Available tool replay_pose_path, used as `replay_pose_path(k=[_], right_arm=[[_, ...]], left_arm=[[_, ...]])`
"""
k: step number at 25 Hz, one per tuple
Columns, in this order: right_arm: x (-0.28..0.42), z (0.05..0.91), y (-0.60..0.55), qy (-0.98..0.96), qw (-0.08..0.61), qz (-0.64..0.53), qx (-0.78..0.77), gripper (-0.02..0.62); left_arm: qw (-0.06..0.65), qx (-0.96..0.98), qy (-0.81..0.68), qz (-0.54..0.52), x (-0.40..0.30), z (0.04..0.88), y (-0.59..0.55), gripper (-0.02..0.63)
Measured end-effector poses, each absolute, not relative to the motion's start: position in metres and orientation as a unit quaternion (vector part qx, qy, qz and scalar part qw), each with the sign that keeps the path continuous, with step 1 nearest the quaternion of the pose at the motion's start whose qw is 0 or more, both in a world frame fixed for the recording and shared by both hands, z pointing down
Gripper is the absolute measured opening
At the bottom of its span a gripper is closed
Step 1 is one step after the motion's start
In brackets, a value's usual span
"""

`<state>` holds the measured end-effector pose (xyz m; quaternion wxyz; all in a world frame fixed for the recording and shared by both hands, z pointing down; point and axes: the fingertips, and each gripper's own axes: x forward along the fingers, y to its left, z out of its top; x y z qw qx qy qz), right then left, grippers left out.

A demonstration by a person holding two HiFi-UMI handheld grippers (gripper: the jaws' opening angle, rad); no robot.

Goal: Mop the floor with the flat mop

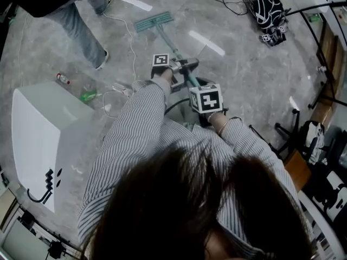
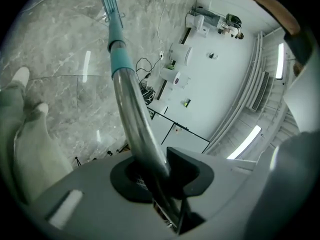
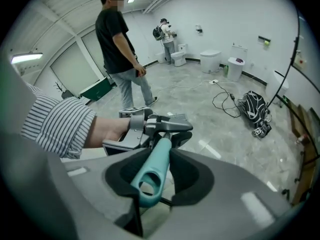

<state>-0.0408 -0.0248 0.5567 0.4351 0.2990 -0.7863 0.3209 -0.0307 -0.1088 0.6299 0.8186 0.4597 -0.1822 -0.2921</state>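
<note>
The flat mop's teal head (image 1: pixel 154 21) lies flat on the grey marble floor ahead of me, and its pole slopes back to my hands. My left gripper (image 1: pixel 183 67) is shut on the metal pole (image 2: pixel 134 119), lower down the shaft. The mop head (image 2: pixel 111 4) shows far off in the left gripper view. Behind it, my right gripper (image 1: pixel 198 86) is shut on the teal handle end (image 3: pixel 151 173). The right gripper view shows the left gripper (image 3: pixel 150 129) just ahead along the pole.
A person (image 3: pixel 120 44) stands on the floor ahead left, legs (image 1: pixel 81 31) near the mop head. A white cable (image 1: pixel 130 42) and two bottles (image 1: pixel 76 88) lie left of the pole. A white box (image 1: pixel 46 140) stands at my left. A black bag (image 1: pixel 267 10) sits far right.
</note>
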Motion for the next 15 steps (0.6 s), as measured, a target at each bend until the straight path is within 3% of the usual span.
replay_pose_path(k=[15], right_arm=[[-0.167, 0.57, -0.182, -0.791, 0.431, 0.324, 0.289, 0.118]], left_arm=[[0.796, 0.457, -0.21, -0.336, -0.165, 0.643, -0.27, 0.084]])
